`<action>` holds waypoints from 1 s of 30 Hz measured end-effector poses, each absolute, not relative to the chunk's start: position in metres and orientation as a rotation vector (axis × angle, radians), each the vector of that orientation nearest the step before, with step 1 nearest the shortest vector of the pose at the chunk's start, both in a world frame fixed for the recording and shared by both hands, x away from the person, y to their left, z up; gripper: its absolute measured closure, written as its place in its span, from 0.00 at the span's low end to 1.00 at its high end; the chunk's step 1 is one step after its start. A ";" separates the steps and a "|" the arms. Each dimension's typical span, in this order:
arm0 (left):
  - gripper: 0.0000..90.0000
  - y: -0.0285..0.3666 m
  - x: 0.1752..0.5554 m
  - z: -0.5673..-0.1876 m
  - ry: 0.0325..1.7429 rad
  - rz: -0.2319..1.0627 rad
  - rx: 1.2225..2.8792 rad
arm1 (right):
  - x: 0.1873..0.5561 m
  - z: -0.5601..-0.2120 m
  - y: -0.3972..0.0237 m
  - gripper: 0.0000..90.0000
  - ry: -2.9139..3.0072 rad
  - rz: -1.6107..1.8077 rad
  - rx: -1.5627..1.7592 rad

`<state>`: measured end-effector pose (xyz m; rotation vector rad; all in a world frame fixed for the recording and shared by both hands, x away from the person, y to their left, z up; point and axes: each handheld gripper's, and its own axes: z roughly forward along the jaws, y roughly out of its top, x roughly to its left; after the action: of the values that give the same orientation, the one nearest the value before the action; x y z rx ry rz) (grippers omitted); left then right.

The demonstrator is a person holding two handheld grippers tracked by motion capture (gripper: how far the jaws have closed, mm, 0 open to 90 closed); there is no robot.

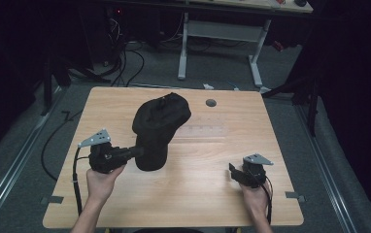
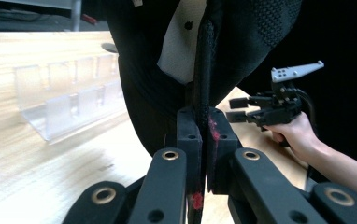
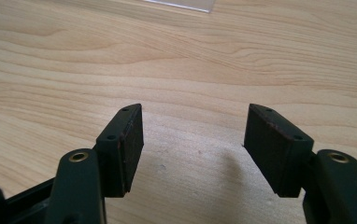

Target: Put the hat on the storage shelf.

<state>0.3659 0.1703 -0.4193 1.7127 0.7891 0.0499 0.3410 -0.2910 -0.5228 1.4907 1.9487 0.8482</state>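
Pale wood-grain table [image 1: 198, 194] lies under my left gripper [image 2: 200, 140], whose jaws pinch the stiff edge of a black mesh-knit cap [image 1: 159, 128] with white lining; it stands upright mid-table, crown up, its lower part hidden. My right gripper [image 3: 193, 140] hovers gaping over bare wood near the clear ridged plastic tray [image 2: 69, 93].
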 end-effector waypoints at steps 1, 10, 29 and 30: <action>0.96 0.171 0.367 -0.419 0.794 0.055 1.708 | 0.342 -0.524 -0.290 0.42 1.950 0.836 1.486; 0.96 0.173 0.378 -0.409 0.809 0.113 1.695 | 0.344 -0.531 -0.287 0.41 1.968 0.799 1.482; 0.96 0.163 0.409 -0.396 0.848 0.228 1.700 | 0.345 -0.531 -0.292 0.39 1.970 0.830 1.538; 0.96 0.162 0.410 -0.396 0.849 0.236 1.702 | 0.345 -0.531 -0.292 0.39 1.970 0.830 1.538</action>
<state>0.4102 0.1623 -0.3958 1.7023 0.8485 0.2362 0.3455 -0.2916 -0.5308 1.5377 1.9701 0.8304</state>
